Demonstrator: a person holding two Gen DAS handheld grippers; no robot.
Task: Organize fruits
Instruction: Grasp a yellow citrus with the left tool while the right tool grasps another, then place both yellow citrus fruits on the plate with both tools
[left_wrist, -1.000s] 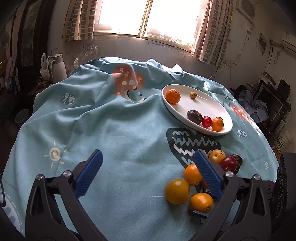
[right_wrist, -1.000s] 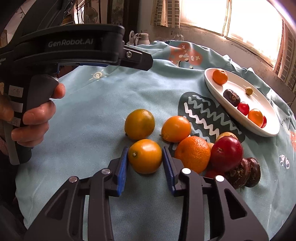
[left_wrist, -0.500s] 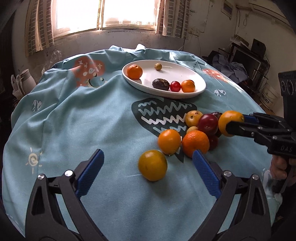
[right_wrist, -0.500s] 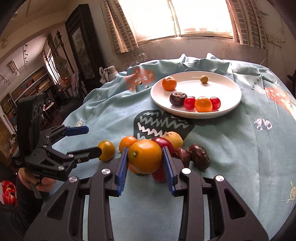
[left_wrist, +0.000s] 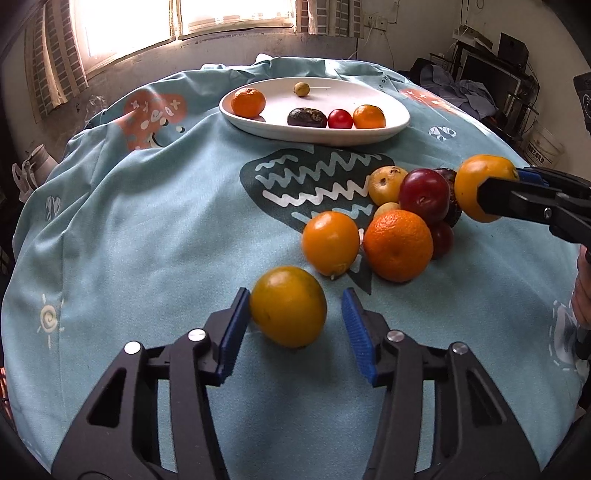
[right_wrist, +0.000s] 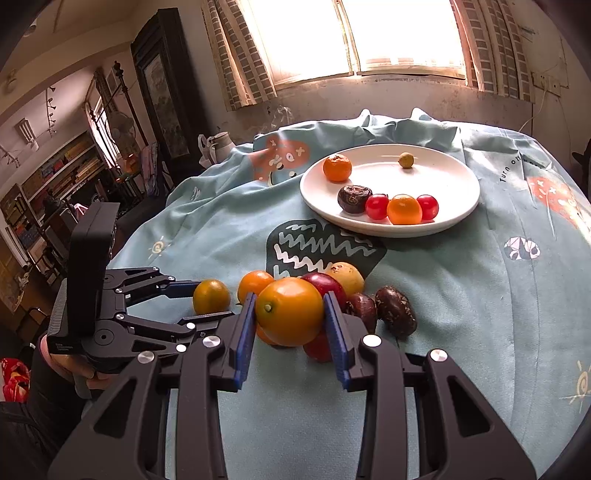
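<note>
My left gripper is open around a yellow-orange citrus lying on the blue tablecloth; its left pad touches the fruit and the right pad stands apart. It also shows in the right wrist view. My right gripper is shut on an orange citrus and holds it above the fruit pile; it shows in the left wrist view. The pile has two oranges, a red plum and dark fruits. A white plate at the back holds several fruits.
The round table's blue cloth falls off at all edges. A white jug stands beyond the table's far left edge. Shelves and a dark cabinet stand at the left, clutter at the right.
My left gripper has moved forward and closed in around the yellow-orange citrus. My right gripper has held its orange citrus lifted and come slightly nearer the plate.
</note>
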